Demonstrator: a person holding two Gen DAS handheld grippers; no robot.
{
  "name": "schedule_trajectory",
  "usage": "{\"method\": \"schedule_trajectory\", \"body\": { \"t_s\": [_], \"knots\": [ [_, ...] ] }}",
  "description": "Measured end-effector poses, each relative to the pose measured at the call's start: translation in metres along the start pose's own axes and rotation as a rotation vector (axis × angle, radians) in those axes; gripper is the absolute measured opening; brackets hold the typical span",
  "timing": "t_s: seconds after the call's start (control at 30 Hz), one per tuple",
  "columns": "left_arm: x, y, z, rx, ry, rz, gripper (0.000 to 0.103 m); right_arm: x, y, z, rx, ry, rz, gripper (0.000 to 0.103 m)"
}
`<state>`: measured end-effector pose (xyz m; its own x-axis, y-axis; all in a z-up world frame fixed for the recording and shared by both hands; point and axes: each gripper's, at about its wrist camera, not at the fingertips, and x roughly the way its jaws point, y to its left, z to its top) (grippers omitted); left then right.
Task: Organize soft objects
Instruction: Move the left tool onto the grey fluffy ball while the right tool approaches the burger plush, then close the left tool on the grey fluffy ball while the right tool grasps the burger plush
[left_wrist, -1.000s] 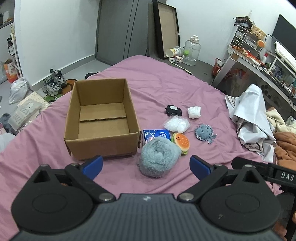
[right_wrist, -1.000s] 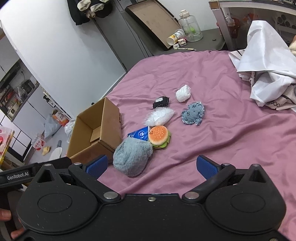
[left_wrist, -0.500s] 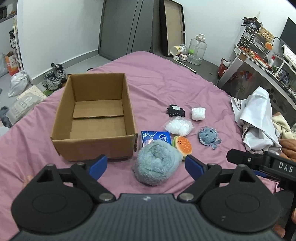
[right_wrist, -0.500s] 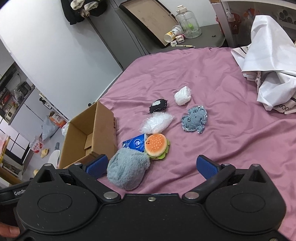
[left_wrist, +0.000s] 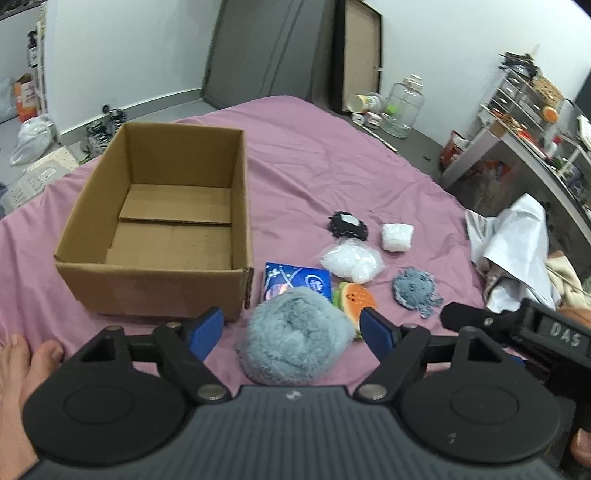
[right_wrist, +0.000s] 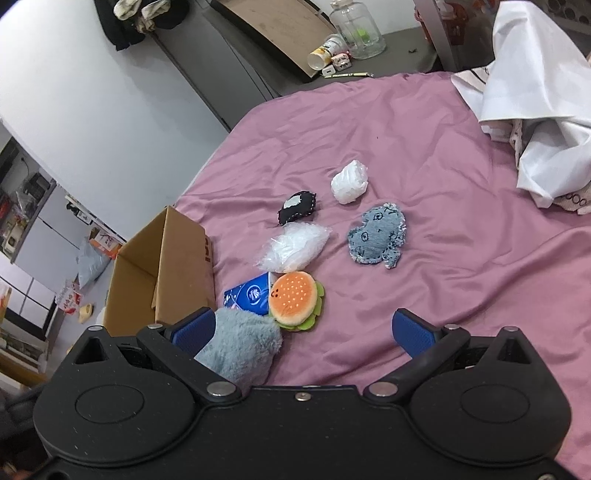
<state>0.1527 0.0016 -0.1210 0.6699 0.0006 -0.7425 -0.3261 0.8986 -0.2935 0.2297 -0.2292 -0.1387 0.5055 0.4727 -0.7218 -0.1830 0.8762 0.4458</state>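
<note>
A fluffy grey-blue ball (left_wrist: 295, 336) lies on the pink bedsheet (left_wrist: 332, 155), between the jaws of my left gripper (left_wrist: 291, 328). Those jaws are closing, and the blue pads (left_wrist: 375, 326) stand clear of the fur. Behind the ball lie a blue tissue pack (left_wrist: 295, 280) and a burger plush (left_wrist: 356, 299). Farther off are a clear bag of white stuffing (left_wrist: 351, 264), a black pouch (left_wrist: 347, 225), a white wad (left_wrist: 397, 236) and a denim octopus plush (left_wrist: 415, 290). An empty cardboard box (left_wrist: 159, 280) stands left of the ball. My right gripper (right_wrist: 303, 332) is open, with the ball (right_wrist: 240, 349) by its left finger and the burger plush (right_wrist: 293, 297) just ahead.
Crumpled white cloth (left_wrist: 517, 243) lies on the bed's right side. A person's hand (left_wrist: 22, 362) rests on the sheet at lower left. A desk with clutter (left_wrist: 524, 122), a glass jar (left_wrist: 402, 107) and shoes (left_wrist: 101, 129) stand beyond the bed.
Both grippers have come down and closer to the objects. The left jaws have narrowed around the fluffy ball. The ball now sits by the right gripper's left finger.
</note>
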Motion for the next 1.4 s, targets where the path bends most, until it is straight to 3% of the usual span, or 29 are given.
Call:
{"method": "schedule_trajectory", "body": {
  "t_s": [0.27,0.43,0.83,1.1,1.4],
  "knots": [
    [0.023,0.007,-0.005,-0.115,0.01,0.016,0.08,0.025,-0.002,0.01,0.016,0.021,0.017,0.099],
    [0.039,0.005,-0.006,-0.087,0.051,0.036,0.08,0.041,0.0,0.014,0.004,0.036,0.0,0.099],
    [0.068,-0.002,-0.01,-0.048,0.111,-0.005,0.08,0.072,-0.005,0.015,0.004,0.07,-0.02,0.099],
    [0.084,-0.004,-0.015,-0.043,0.127,-0.016,0.08,0.096,-0.004,0.01,0.001,0.124,-0.019,0.089],
    [0.077,0.002,-0.017,-0.046,0.118,-0.041,0.068,0.11,0.003,0.008,-0.024,0.143,-0.025,0.086]
  ]
}}
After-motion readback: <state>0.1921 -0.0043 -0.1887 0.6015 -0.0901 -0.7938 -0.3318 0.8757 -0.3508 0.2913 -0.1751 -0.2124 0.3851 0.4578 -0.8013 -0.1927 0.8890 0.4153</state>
